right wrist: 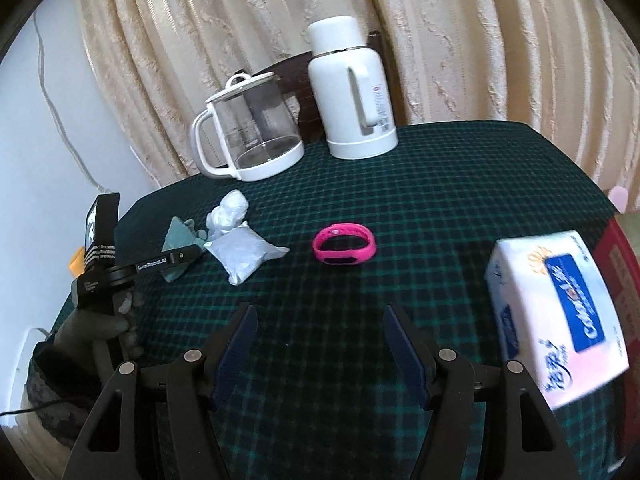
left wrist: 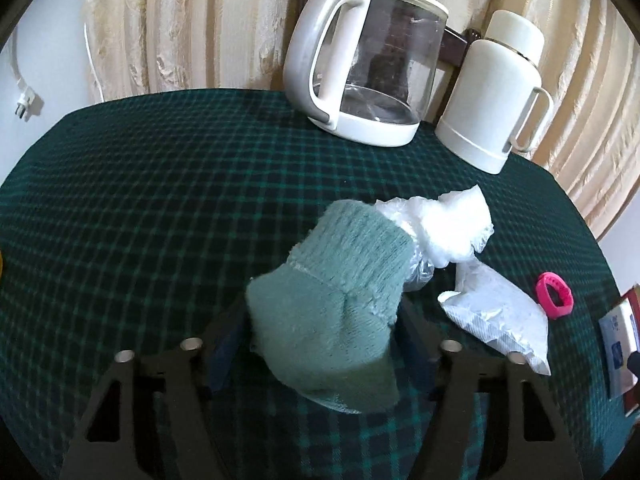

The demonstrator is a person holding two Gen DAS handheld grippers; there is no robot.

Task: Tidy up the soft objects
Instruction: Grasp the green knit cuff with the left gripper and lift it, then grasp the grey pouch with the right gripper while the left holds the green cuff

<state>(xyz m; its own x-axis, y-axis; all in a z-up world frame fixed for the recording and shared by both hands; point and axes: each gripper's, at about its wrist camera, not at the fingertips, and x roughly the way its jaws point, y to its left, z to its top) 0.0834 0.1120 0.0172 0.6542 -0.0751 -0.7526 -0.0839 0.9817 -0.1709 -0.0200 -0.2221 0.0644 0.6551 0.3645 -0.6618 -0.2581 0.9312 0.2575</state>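
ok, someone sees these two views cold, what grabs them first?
Probably the fuzzy green knitted sock held between the fingers of the left gripper, filling the lower middle of the left wrist view, with crumpled clear plastic bags just beyond it. In the right wrist view, the bright pink silicone wristband stands out alone mid-table on the dark green plaid tablecloth, ahead of the open right gripper.

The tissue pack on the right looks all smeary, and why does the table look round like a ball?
In the right wrist view the tissue pack is blurred, its print smeared near the frame edge, while the pink wristband stays sharp. In both views the fisheye lens bends the checked tablecloth into a dome. In the left wrist view the green sock looks crisp.
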